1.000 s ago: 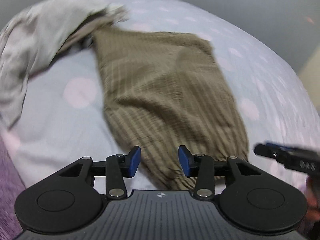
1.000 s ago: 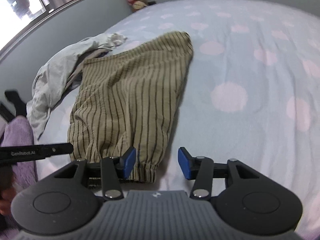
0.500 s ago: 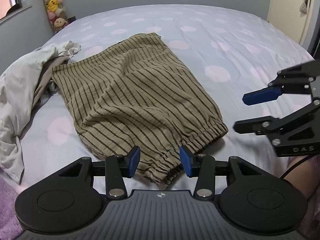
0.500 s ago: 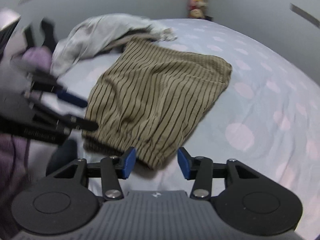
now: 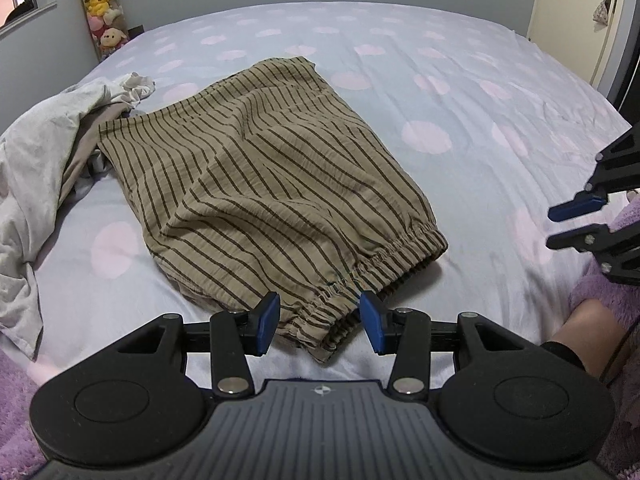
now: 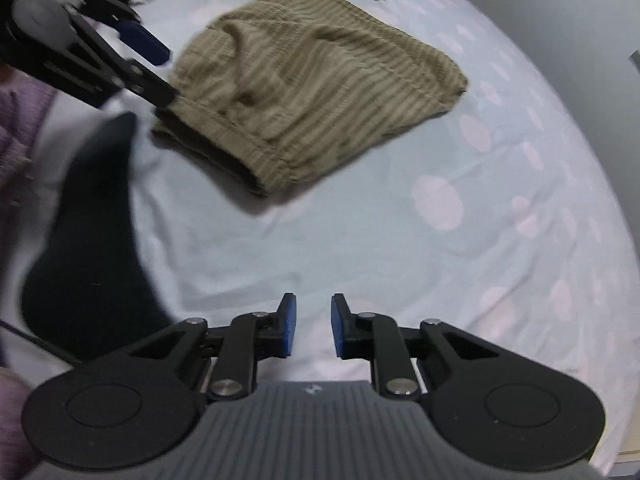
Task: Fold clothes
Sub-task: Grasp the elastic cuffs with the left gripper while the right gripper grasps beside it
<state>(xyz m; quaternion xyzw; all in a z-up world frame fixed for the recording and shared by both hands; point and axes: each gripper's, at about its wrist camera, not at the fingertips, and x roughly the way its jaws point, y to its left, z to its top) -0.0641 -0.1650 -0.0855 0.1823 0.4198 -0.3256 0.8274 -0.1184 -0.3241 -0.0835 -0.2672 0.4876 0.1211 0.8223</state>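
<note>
Tan striped shorts lie folded on the bed, their elastic waistband toward me. My left gripper is open, its blue pads either side of the waistband edge, just above it. My right gripper is open with a narrower gap and empty, over bare sheet to the right of the shorts. It shows in the left wrist view at the right edge. The left gripper shows in the right wrist view at the waistband corner.
The bed sheet is pale blue with pink dots. A heap of grey-white clothes lies to the left of the shorts. Plush toys stand by the far wall. A dark-socked leg and purple fabric lie near me.
The right gripper has drawn back to the right, away from the shorts, and its jaws have narrowed. The left gripper has stayed at the waistband.
</note>
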